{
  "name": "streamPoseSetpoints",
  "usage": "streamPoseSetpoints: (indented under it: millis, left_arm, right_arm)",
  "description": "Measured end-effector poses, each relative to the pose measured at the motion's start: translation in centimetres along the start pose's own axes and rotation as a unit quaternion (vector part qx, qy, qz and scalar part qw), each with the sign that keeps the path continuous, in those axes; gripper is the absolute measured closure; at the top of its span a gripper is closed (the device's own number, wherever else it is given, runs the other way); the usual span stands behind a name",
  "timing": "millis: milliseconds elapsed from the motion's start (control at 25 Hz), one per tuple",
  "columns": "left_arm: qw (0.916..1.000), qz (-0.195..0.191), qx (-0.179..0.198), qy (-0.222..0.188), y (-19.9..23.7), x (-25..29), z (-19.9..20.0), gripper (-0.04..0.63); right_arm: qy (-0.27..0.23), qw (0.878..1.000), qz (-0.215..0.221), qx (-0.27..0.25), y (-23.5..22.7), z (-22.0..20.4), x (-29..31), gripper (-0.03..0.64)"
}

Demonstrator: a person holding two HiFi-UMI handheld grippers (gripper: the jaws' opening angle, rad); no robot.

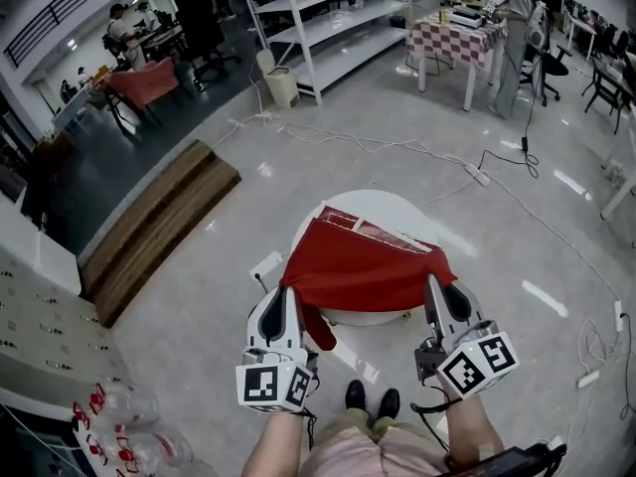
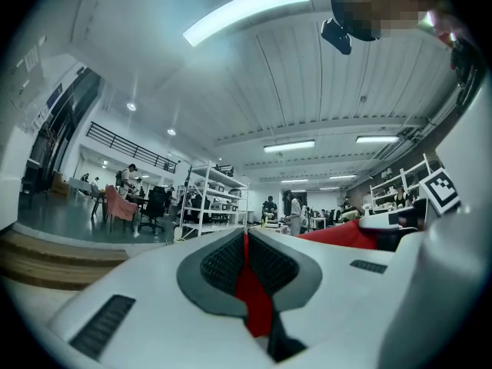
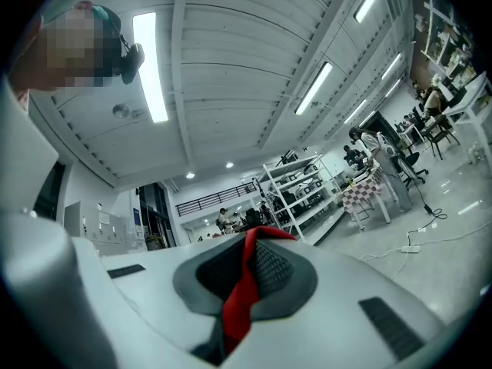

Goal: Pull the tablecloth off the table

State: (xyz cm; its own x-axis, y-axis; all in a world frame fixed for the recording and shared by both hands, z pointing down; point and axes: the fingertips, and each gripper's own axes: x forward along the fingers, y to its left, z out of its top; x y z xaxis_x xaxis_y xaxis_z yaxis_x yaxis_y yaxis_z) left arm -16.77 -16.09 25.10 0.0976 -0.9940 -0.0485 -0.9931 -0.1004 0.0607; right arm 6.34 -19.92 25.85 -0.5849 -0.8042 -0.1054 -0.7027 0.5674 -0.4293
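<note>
Well, my left gripper (image 1: 290, 289) and right gripper (image 1: 435, 282) are each clamped thin on a near corner of the red cloth (image 1: 363, 266). It sags between them over the near half of the table (image 1: 383, 207), whose far half is already bare. The risk, as I judge it, is an uneven pull. If one hand leads, the fold could slide out of the other pinch, since so little fabric sits between the pads. The far hem might also drag on the rim and rock this small table.
</note>
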Motion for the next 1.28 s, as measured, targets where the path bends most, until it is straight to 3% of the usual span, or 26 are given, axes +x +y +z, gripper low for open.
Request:
streamPoseSetpoints:
  millis: [680,1280]
  left_arm:
    - [0.9997,0.018,0.011,-0.013,-1.4,-1.9,1.7,0.558]
    - [0.9996,-0.009,0.004,-0.025,1.3,-6.6,2.9,0.558]
  right_arm:
    - [-0.015,0.999,0.027,-0.006,0.8,2.0,-1.1,0.591]
    - [-0.035,0.999,0.006,-0.021,6.5,0.7,-3.6,0.591]
